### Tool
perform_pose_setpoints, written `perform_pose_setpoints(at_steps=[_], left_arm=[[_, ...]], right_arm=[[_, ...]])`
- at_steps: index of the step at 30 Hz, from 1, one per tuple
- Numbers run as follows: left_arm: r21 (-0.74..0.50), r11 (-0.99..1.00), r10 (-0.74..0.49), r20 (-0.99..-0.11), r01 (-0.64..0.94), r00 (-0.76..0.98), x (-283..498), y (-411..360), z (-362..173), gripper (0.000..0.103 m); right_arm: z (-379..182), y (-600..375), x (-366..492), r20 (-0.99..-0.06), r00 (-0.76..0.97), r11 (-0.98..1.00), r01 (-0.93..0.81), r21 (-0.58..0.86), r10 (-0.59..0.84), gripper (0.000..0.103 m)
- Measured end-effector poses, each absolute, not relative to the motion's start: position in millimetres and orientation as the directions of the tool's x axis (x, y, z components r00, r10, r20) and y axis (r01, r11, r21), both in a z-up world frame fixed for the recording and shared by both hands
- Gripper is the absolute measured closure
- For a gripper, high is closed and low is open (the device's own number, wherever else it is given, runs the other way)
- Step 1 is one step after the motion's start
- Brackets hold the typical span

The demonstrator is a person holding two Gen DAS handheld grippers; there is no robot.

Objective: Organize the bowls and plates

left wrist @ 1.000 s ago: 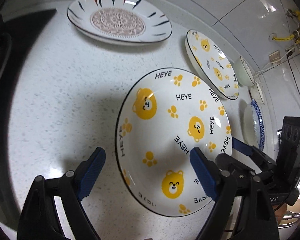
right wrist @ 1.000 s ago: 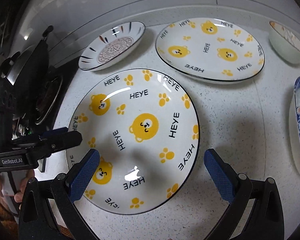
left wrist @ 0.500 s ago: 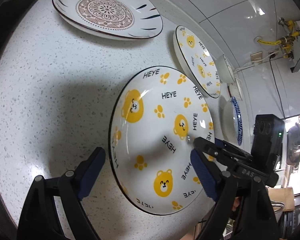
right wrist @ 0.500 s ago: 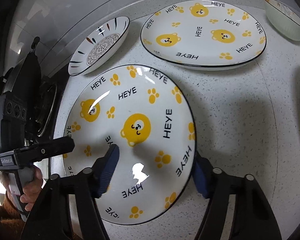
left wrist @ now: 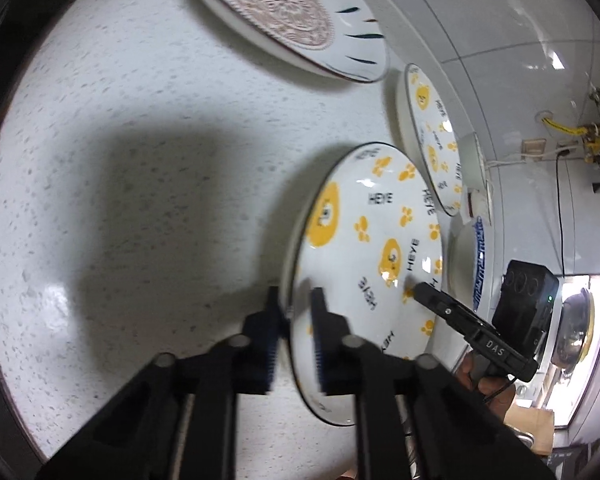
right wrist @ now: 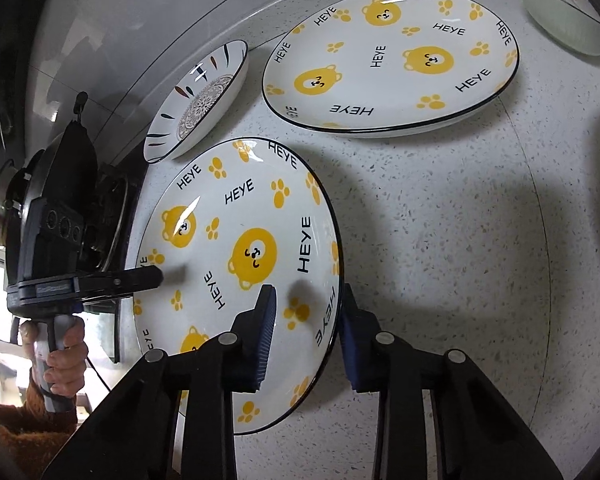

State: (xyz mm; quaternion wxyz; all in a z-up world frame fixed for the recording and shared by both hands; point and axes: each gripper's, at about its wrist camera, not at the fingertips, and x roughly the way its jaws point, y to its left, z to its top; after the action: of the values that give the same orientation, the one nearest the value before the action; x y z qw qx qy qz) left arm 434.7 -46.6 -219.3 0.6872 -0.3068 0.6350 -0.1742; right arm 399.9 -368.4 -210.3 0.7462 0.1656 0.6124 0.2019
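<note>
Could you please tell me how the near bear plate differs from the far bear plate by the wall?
The near bear plate is gripped on opposite rims by the left tool and right tool; the far bear plate lies untouched. The near one sits at the counter's edge, the far one by the wall. Both share the print.

White speckled stone countertop point(right wrist: 440, 240), glossy grey tiled wall point(left wrist: 500, 40), yellow gas pipe fittings point(left wrist: 596, 120), wall socket point(left wrist: 534, 147)
</note>
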Motion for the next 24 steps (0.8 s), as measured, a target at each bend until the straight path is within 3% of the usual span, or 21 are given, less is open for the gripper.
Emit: perform_pose_setpoints(at_steps=[4, 16, 24], left_arm=[[-0.640, 0.754, -0.623, -0.769, -0.147, 0.145, 431, -46, -218, 0.094], [-0.623, 0.766, -0.580, -0.775, -0.155, 0.251, 407, -44, -200, 0.094], [-0.584, 0.781, -0.519, -0.804, -0.221, 0.289, 320, -12, -201, 0.093]], right_arm=[[-212, -374, 400, -0.851, 0.163, 0.866, -0.109, 0.488, 0.500, 0.091], [-172, -352, 383, -0.851, 0.177, 0.859, -0.244, 0.449, 0.495, 0.091], [-171, -308, 336, -0.839, 0.099, 0.808, -0.351, 0.473, 0.534, 0.091]])
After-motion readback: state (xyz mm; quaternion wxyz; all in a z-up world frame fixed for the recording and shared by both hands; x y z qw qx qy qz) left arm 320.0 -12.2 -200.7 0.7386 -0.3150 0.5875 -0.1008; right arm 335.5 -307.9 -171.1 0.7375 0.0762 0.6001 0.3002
